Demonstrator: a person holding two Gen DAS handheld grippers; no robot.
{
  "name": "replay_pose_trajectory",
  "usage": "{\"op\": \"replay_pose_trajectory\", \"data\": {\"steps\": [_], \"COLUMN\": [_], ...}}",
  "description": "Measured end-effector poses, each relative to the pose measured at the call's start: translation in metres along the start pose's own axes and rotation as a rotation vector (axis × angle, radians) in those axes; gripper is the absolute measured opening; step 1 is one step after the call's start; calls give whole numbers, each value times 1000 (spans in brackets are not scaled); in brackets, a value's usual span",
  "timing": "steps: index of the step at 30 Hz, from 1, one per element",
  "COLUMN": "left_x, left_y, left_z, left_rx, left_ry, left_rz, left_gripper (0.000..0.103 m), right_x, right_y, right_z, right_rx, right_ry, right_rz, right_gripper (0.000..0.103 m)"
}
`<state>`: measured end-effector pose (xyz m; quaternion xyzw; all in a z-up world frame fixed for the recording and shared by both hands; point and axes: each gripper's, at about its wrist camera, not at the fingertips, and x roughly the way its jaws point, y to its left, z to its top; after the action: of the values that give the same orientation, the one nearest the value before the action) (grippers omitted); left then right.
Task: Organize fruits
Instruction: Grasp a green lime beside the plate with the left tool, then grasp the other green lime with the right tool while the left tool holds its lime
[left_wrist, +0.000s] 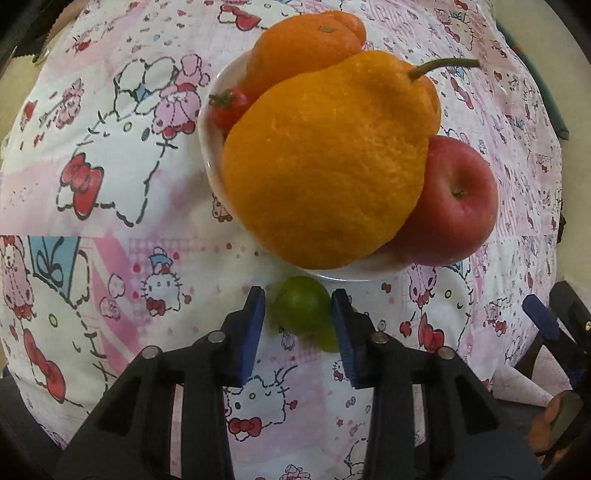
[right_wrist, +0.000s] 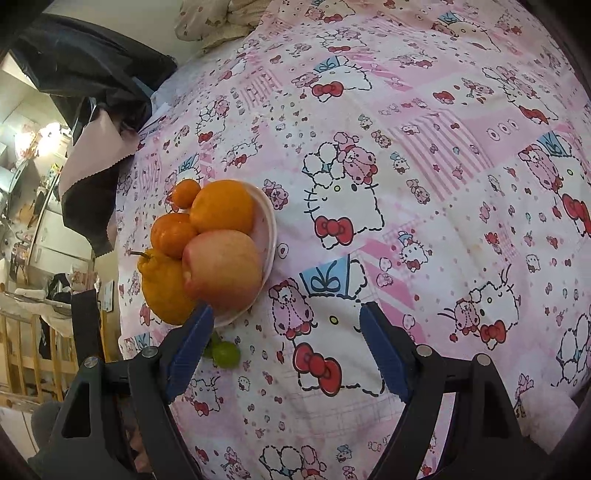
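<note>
A white plate holds a big bumpy orange citrus with a stem, another orange fruit, a red apple and a small red strawberry. A small green lime lies on the cloth just in front of the plate. My left gripper has its blue fingers on either side of the lime, close to it; a second green fruit peeks out behind it. My right gripper is open and empty, beside the plate. The lime also shows in the right wrist view.
The table is covered by a pink cartoon-print cloth. A dark cloth hangs past the cloth's far edge, with room clutter behind. The right gripper shows at the right edge of the left wrist view.
</note>
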<state>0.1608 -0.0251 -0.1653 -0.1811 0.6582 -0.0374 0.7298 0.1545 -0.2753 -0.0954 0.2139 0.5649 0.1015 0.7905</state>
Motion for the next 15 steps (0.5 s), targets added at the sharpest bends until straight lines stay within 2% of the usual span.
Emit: {"op": "replay_pose_trajectory", "data": {"steps": [1,2,8,12,15], "left_x": [2,2,-15,-47,-71], "left_y": [-1,0,0,10,21], "left_z": [0,0,-6,-17,-22], "left_rx": [-4,-5,32,20,19], "left_ry": [9,14,-21,-49,-91], "left_rz": [-6,-10,-10,-3,17], "left_gripper": [33,27,25,25,25], "right_x": [1,2,10,23,42], "right_y": [0,1,8,20,37], "right_z": [0,0,-2,-6,-15], "right_rx": [-2,-3,-25,-54,-102], "right_ry": [2,4,28,75,145], "right_rz": [-2,-3,1,38,65], "right_gripper": [84,84,84,84,83]}}
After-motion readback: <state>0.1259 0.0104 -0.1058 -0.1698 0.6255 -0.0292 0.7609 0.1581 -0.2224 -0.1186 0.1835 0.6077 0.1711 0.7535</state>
